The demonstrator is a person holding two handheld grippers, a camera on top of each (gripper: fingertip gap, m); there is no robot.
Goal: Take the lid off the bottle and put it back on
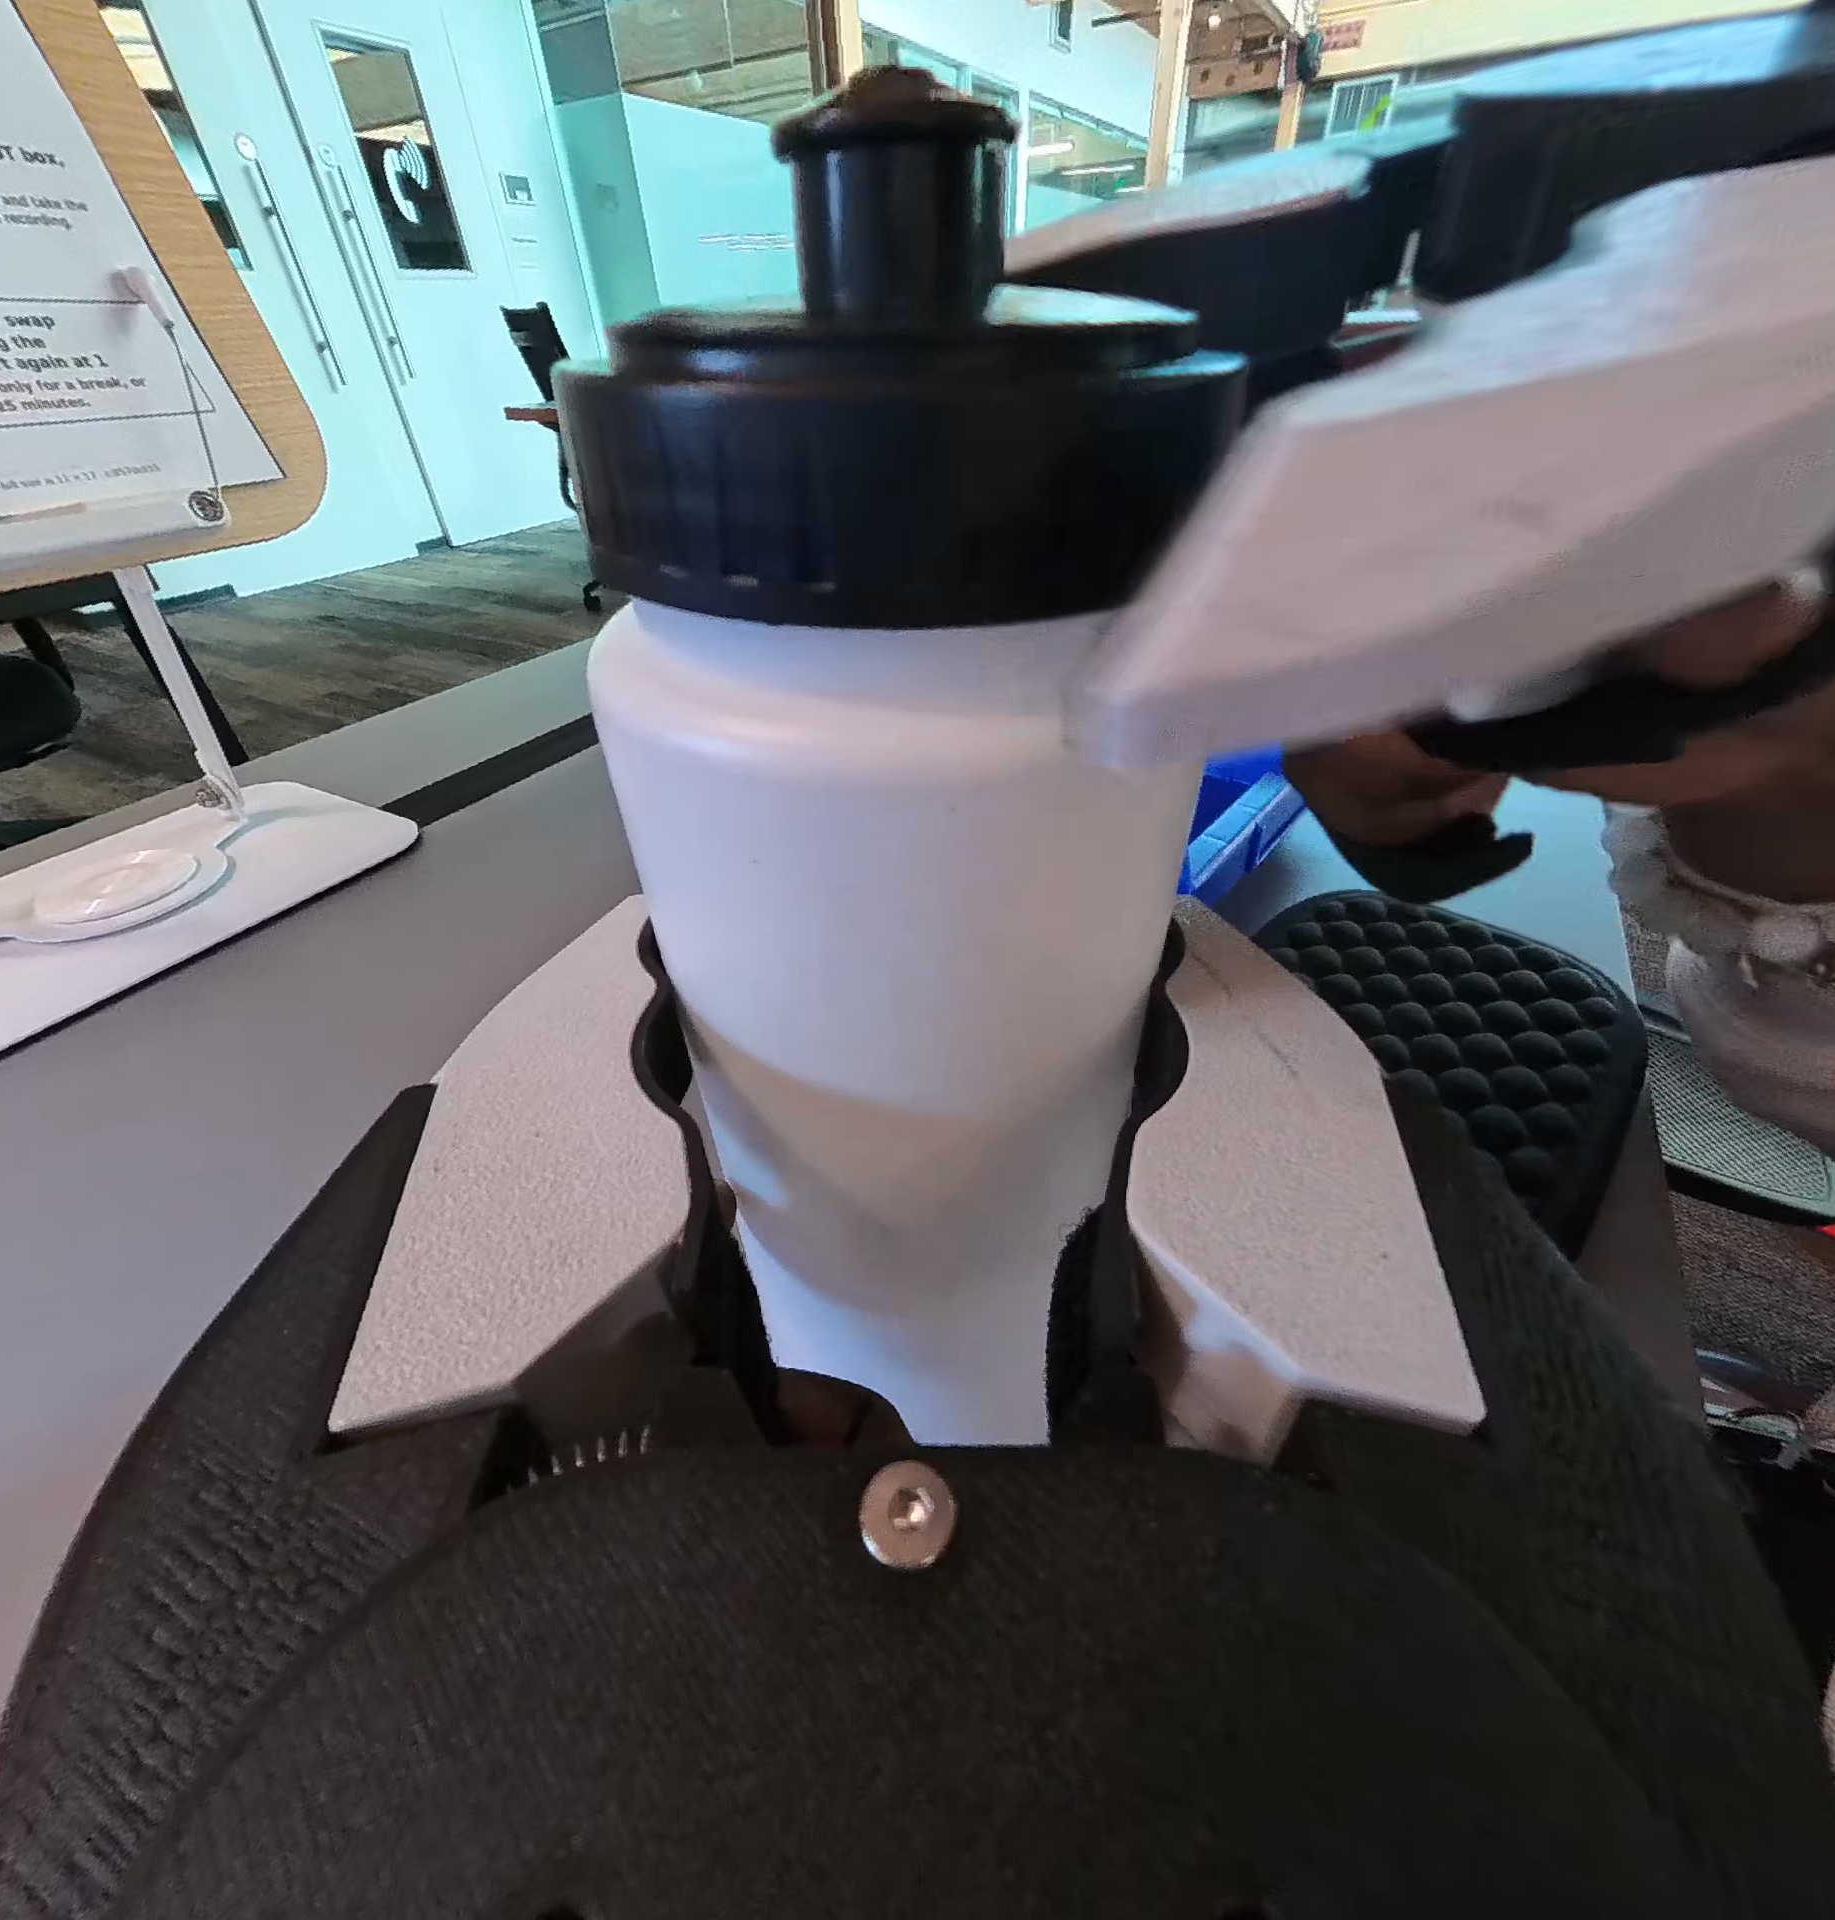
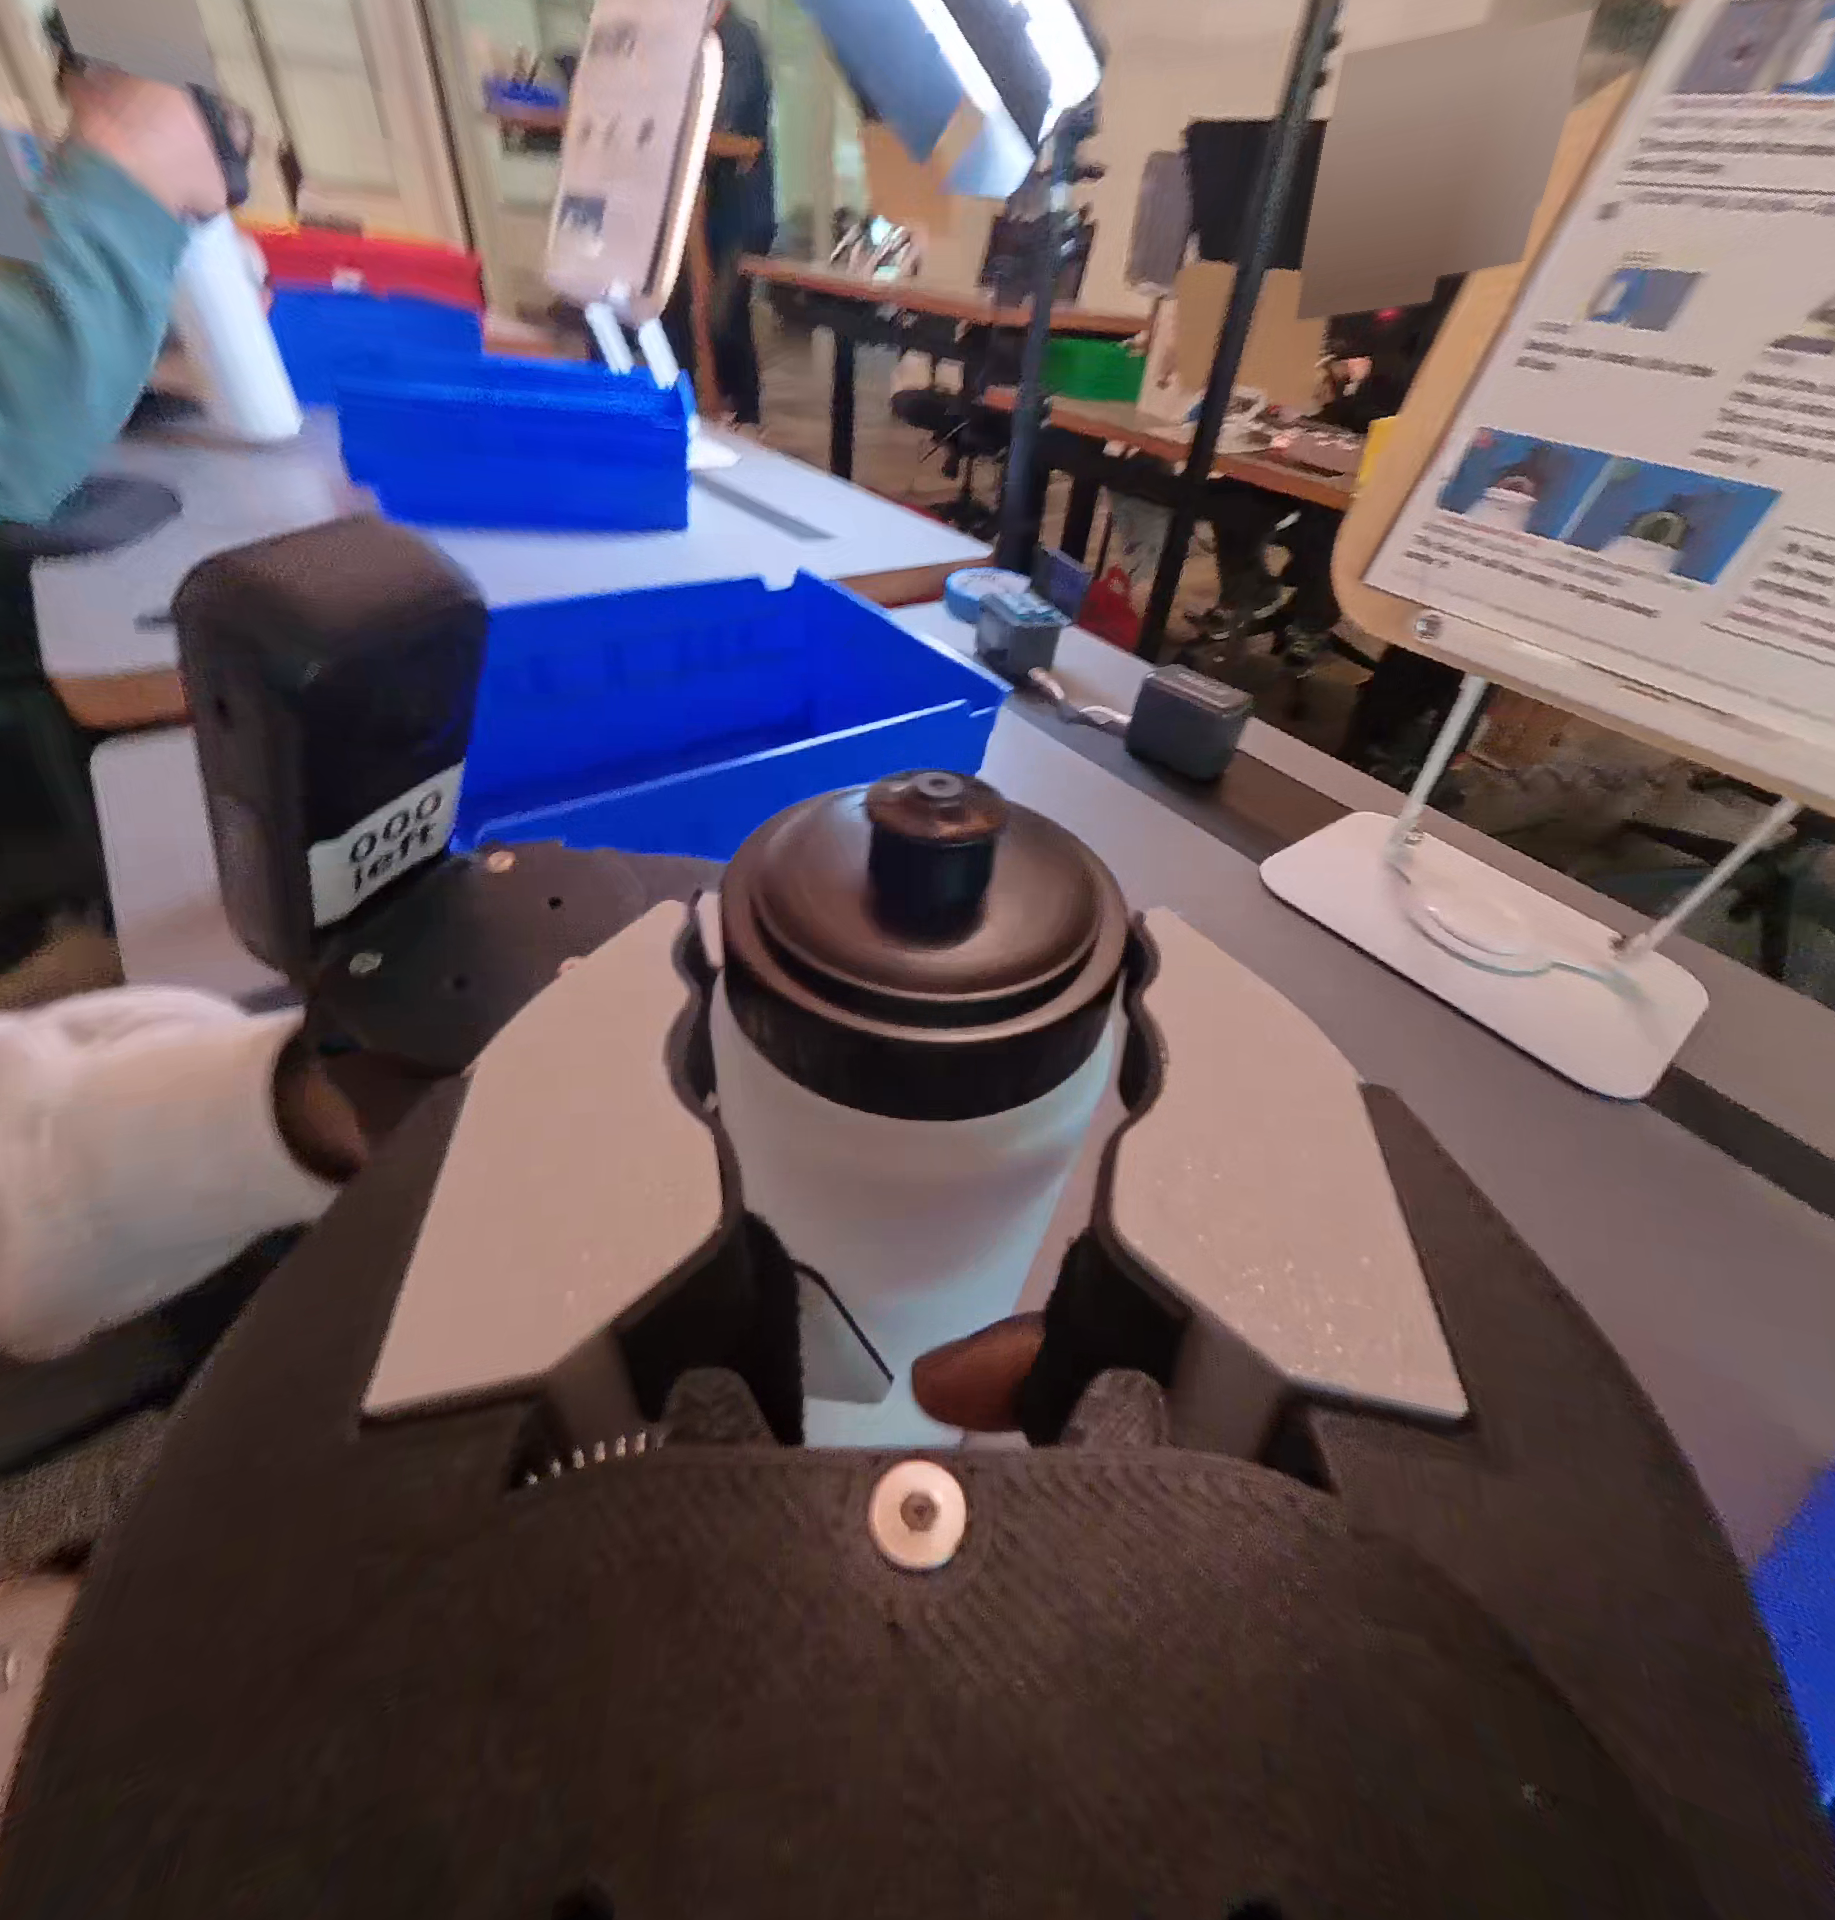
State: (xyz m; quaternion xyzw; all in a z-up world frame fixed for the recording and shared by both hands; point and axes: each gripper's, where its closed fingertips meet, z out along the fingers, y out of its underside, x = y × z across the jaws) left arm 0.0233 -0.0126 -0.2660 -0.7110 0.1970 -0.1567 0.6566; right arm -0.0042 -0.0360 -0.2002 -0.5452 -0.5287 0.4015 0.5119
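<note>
While the left gripper (image 1: 908,1049) clamps the white bottle (image 1: 892,883), the right gripper (image 2: 918,1003) straddles its black lid (image 2: 918,977); whether those fingers actually pinch is unclear, and the bottle's base is hidden.

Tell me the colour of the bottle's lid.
Black, on a white bottle; the lid shows best in the right wrist view.

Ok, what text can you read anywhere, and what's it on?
I won't quote wording; here is what bears it.
Sheet, left wrist view: printed lines, legible.
Poster, right wrist view: too blurred.
Sticker on the black camera: short print.
Bottle: none visible.
</note>
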